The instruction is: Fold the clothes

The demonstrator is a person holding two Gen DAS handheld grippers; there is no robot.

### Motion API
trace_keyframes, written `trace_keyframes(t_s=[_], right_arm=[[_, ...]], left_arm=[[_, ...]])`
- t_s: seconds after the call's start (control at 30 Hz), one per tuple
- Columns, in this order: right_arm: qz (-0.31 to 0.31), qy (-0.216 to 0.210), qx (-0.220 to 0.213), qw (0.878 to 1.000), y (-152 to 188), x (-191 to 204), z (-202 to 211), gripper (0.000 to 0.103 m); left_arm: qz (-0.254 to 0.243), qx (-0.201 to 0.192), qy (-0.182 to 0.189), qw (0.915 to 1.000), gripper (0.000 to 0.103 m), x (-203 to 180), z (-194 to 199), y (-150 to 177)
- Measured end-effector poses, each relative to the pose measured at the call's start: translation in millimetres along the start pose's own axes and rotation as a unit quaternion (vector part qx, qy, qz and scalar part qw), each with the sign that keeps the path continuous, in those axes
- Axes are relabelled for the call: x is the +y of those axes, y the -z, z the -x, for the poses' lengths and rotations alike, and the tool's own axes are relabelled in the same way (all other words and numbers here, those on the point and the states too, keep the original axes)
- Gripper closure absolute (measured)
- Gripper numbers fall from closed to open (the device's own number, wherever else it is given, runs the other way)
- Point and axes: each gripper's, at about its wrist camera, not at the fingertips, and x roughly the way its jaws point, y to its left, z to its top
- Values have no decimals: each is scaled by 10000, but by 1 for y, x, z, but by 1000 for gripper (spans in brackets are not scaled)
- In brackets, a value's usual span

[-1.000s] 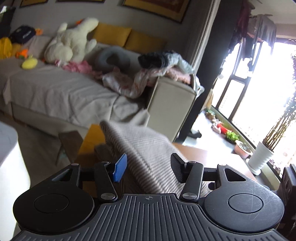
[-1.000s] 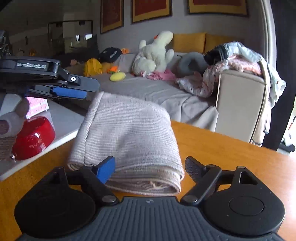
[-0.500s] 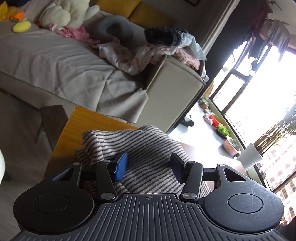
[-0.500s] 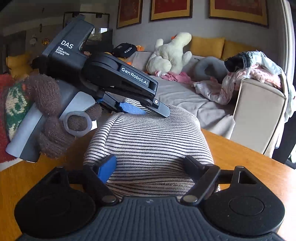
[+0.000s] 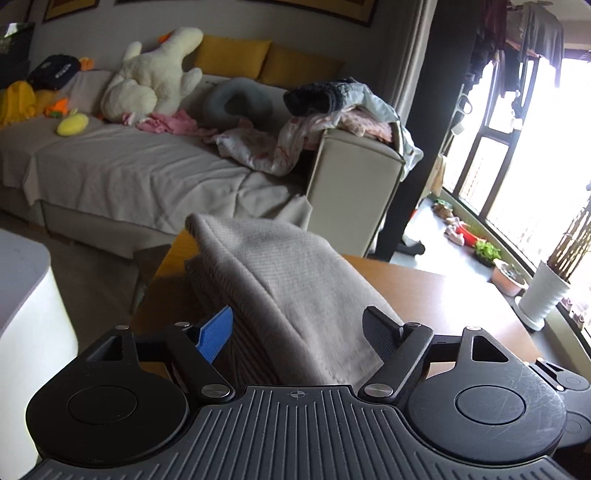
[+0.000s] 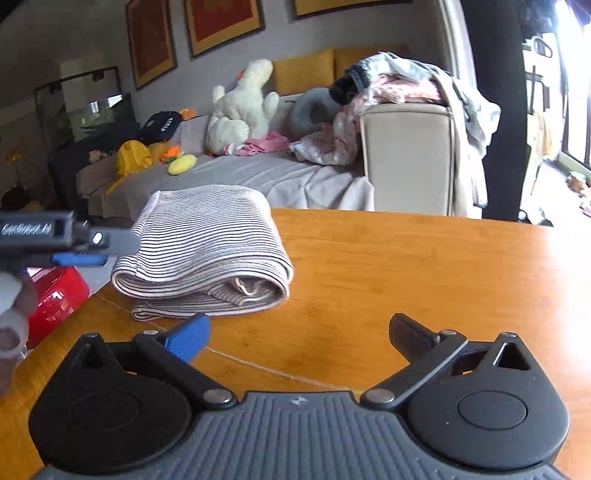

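Both grippers are spread wide, gripping nothing: the right gripper (image 6: 299,338) sits back over bare wooden table (image 6: 424,266), while the left gripper (image 5: 301,326) straddles the striped garment (image 6: 207,243). That garment lies as a folded bundle near the table's edge, so my guess is the left one's just hovering close to tidy or press it.

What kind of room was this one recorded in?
Most likely a home living room: a sofa with a plush toy, framed pictures on the wall, and a wooden table holding the folded striped garment.
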Motion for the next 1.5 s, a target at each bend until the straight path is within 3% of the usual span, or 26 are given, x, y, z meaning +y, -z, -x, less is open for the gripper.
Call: trace_keyframes(t_s=[0.27,0.33,0.43,0.73,1.5], right_arm=[[213,1069,698,9916,28,-14,17,0],[-1,1138,825,9901,31,-23,17,0],[25,1153,821,9899,31,-26,14,0],[108,1102,798,9906,25,-22,2,0],[119,1063,781,9912,26,-20,2,0]], left_arm=[[45,733,-205,9971,0,-43,12,78],[-175,580,-455,9971,0,-49,13,86],[-368,434,-886,9944,0,-51,8,91],[-529,484,-1318,9887,0,-56,0,89],[-585,504,-1334,9881,0,-56,-7,87]])
